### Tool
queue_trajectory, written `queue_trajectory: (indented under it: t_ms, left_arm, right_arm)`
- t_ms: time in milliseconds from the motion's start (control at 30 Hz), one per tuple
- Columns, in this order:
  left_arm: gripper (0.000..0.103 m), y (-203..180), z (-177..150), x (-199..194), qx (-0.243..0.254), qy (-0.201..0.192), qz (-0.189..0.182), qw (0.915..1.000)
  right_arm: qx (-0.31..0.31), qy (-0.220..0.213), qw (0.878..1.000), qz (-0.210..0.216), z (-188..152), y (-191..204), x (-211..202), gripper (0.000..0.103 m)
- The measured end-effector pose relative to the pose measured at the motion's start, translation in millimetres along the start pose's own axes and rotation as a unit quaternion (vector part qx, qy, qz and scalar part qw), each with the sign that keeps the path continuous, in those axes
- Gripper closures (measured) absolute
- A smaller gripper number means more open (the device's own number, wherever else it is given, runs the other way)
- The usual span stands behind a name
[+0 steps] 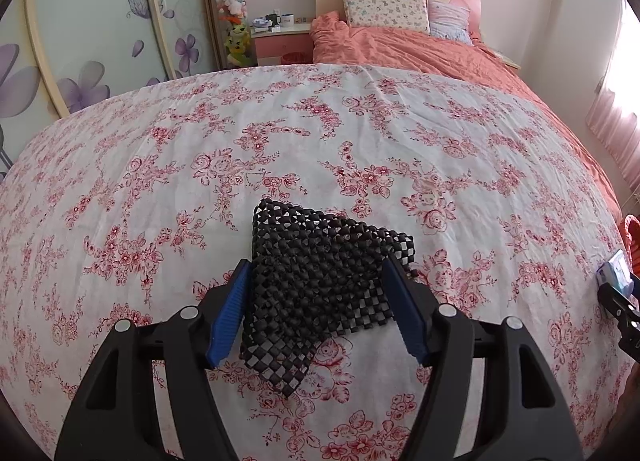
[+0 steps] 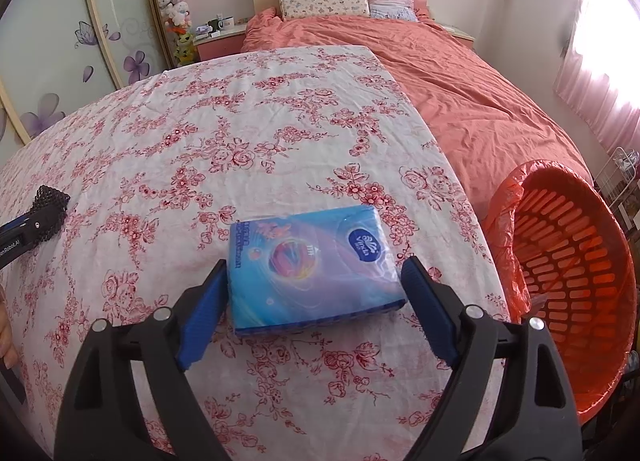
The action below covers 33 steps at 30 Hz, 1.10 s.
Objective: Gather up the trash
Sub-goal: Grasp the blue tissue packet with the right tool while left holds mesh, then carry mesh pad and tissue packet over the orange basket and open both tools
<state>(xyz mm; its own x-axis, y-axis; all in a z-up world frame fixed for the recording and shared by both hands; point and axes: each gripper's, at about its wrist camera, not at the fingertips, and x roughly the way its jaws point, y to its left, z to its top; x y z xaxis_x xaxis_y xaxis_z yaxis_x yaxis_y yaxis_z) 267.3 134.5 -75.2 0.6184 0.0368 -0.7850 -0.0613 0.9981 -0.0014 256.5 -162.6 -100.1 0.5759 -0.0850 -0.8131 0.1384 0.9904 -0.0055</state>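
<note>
A black mesh mat (image 1: pixel 320 285) lies folded on the floral tablecloth (image 1: pixel 280 133). My left gripper (image 1: pixel 318 275) straddles it, jaws wide, both blue pads beside its edges; I cannot tell whether they touch it. A blue tissue pack (image 2: pixel 312 269) lies flat on the cloth in the right wrist view. My right gripper (image 2: pixel 312 275) is open around it, the left pad close to its edge, the right pad a little apart. The left gripper with the mat (image 2: pixel 50 209) shows at the far left of that view. The tissue pack and right gripper show at the right edge of the left wrist view (image 1: pixel 618 273).
An orange slatted basket (image 2: pixel 568 273) lined with an orange plastic bag stands off the table's right edge. Behind the table is a bed with an orange duvet (image 2: pixel 440 73) and pillows. A nightstand (image 1: pixel 280 41) and wardrobe doors stand at the back left.
</note>
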Motion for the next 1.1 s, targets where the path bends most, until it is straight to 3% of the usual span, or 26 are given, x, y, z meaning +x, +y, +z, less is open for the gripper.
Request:
queue_trajectory:
  t_ms: [633, 700, 733, 767, 867, 967, 1100]
  left_arm:
    - [0.036, 0, 0, 0, -0.005, 0.0, -0.001, 1.0]
    - [0.037, 1, 0, -1, -0.006, -0.001, -0.005, 1.0]
    - [0.045, 0, 0, -1, -0.004, -0.003, -0.007, 1.0]
    - [0.06, -1, 0, -3, 0.0, -0.006, -0.013, 0.9999]
    - [0.08, -5, 0, -6, 0.005, -0.007, -0.025, 0.9997]
    - [0.089, -8, 0, -11, 0.004, -0.013, -0.03, 0.9995]
    - [0.09, -10, 1, -25, 0.004, -0.027, -0.029, 0.9992]
  right_arm:
    - [0.005, -0.001, 1.0, 0.019, -1, -1, 0, 0.013]
    - [0.009, -0.004, 1.0, 0.02, -1, -4, -2, 0.018]
    - [0.008, -0.01, 1.0, 0.015, -1, -4, -4, 0.029]
    - [0.007, -0.012, 1.0, 0.016, -1, -5, -5, 0.029]
    - [0.017, -0.013, 0.999, 0.031, -2, -9, -7, 0.03]
    - [0.034, -0.014, 0.999, 0.039, -5, -17, -15, 0.03]
    - [0.038, -0.035, 0.998, 0.034, -8, -24, -40, 0.03]
